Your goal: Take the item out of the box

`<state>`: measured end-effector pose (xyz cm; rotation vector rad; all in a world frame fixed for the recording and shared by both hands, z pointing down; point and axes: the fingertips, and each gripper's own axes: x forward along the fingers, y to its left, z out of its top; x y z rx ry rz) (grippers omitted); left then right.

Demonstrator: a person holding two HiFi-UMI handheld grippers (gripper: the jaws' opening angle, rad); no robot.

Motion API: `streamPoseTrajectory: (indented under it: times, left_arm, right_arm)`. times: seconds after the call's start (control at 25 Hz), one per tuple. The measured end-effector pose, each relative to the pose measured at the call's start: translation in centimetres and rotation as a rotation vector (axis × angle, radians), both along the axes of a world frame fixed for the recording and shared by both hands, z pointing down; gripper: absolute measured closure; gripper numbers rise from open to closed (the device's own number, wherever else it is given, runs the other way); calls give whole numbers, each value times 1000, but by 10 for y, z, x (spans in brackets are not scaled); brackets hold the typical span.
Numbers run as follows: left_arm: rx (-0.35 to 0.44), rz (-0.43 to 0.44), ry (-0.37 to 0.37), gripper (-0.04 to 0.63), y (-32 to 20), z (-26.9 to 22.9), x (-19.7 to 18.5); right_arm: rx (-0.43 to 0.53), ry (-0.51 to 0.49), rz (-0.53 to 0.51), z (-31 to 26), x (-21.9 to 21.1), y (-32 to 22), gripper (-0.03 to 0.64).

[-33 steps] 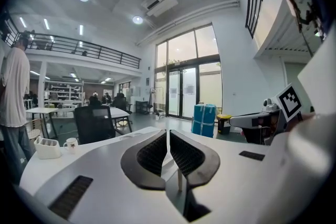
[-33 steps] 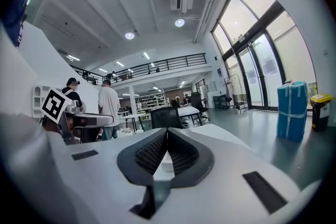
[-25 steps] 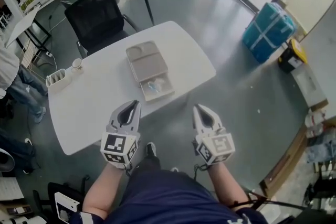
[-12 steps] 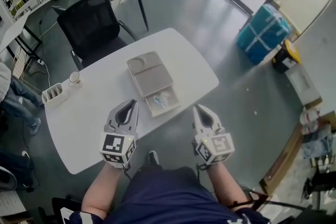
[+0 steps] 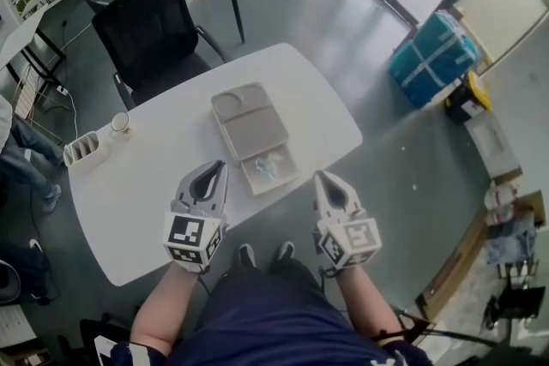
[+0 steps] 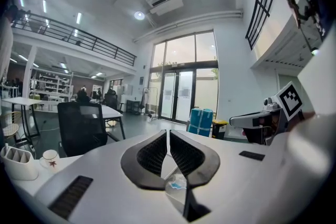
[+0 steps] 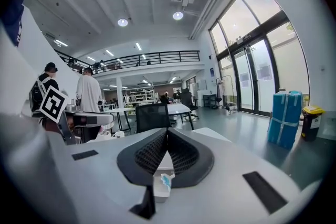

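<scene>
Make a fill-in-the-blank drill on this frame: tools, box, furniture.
1. The jaws of the left tool and the right tool are both ____.
2. The item lies ____ the open box.
3. The chair at the far side of the table is ____ in colour.

Missing words: shut; inside; black

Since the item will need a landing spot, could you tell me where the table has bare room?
Free: the table right of the box, and the wide stretch between the box and the cup and rack. Only the left end is crowded.
</scene>
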<state>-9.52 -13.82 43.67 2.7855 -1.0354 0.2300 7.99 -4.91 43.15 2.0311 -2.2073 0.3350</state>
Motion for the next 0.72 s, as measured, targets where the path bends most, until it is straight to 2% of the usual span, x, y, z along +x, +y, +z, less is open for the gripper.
streamPoseTrajectory:
  times: [0.36, 0.56, 0.64, 0.72]
  left_arm:
    - [-8, -44, -42, 552, -14, 6, 24]
    - [30, -63, -53, 552, -26, 10, 51]
    - [1, -63, -91, 551, -31, 24, 66]
    - [-61, -45, -143, 536, -34, 45, 83]
  right_arm:
    - [-7, -31, -65, 7, 23, -33, 600]
    - [-9, -42, -133, 9, 43, -63, 600]
    - [-23, -48, -161, 14, 53, -73, 600]
    - [-33, -56, -188, 19, 62, -84, 600]
